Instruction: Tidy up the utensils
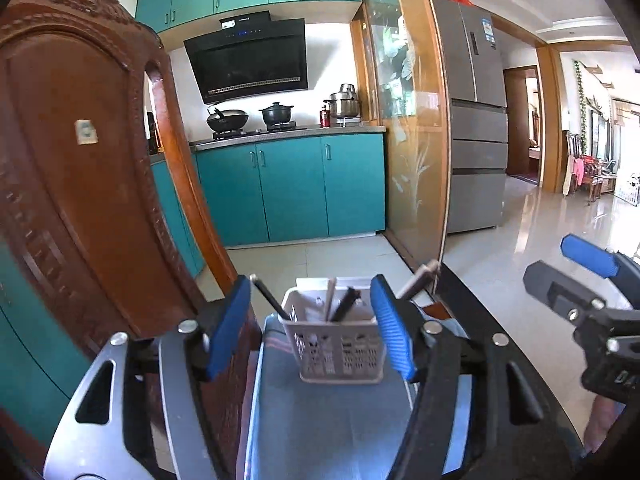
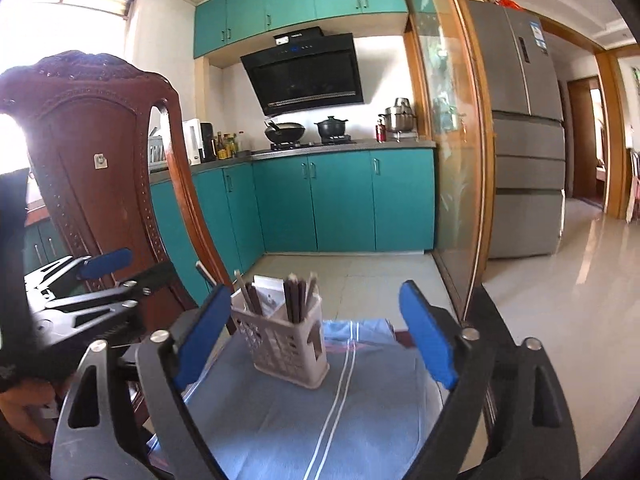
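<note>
Left wrist view: left hand-held gripper (image 1: pixel 310 326) spread, nothing gripped; caddy (image 1: pixel 338 350) stands ahead between its pads, untouched.
Right hand-held gripper (image 2: pixel 316 334): spread wide, holding nothing.
Caddy: upright on blue cloth (image 2: pixel 280 420) over the tabletop, chopsticks (image 2: pixel 298 300) standing inside.
Advice: likely steady the caddy first; approach level to avoid tipping it.

1. My left gripper (image 1: pixel 314 326) had ribbed blue pads on one silver and one black arm, with round silver screws.
2. My right gripper (image 2: pixel 316 338) had smooth-looking blue pads, dark grey arms, triangular cut-outs.
</note>
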The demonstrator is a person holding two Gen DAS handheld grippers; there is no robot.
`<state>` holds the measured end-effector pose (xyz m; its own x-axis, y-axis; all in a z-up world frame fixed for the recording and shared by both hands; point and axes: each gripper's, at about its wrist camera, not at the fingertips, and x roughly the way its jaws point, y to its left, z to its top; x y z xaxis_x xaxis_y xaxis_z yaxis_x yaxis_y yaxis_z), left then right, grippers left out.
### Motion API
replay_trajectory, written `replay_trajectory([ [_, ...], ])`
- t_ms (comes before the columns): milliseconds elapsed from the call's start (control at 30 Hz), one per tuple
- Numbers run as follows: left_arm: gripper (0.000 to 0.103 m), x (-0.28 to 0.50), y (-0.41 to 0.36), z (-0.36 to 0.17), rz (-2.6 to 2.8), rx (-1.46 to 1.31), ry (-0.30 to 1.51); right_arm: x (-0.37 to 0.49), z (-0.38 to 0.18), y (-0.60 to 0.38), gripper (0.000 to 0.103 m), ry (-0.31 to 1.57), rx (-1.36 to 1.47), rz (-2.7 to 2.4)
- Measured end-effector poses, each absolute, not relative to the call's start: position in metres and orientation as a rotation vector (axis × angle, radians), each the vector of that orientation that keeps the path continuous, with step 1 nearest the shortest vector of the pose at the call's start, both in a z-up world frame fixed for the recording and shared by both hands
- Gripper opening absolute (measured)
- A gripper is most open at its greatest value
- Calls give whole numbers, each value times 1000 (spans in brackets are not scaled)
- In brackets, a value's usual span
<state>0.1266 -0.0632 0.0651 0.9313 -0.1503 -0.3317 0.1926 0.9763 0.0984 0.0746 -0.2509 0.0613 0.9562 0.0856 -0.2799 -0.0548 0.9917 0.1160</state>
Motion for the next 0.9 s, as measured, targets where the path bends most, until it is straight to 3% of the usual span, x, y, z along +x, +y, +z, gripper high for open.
replay_trajectory([
  [167, 72, 96, -59, 64, -171, 141, 330, 57, 50, -252, 99, 321, 129, 36],
  [533, 86, 42, -60, 70, -216, 179, 301, 23, 44, -248, 100, 328, 112, 15],
  [667, 99, 27, -57, 58, -239, 166, 274, 9, 37, -247, 100, 318, 76, 11],
  [900, 99, 20, -54, 31, -225, 212, 328, 0, 19, -259, 100, 327, 109, -23],
])
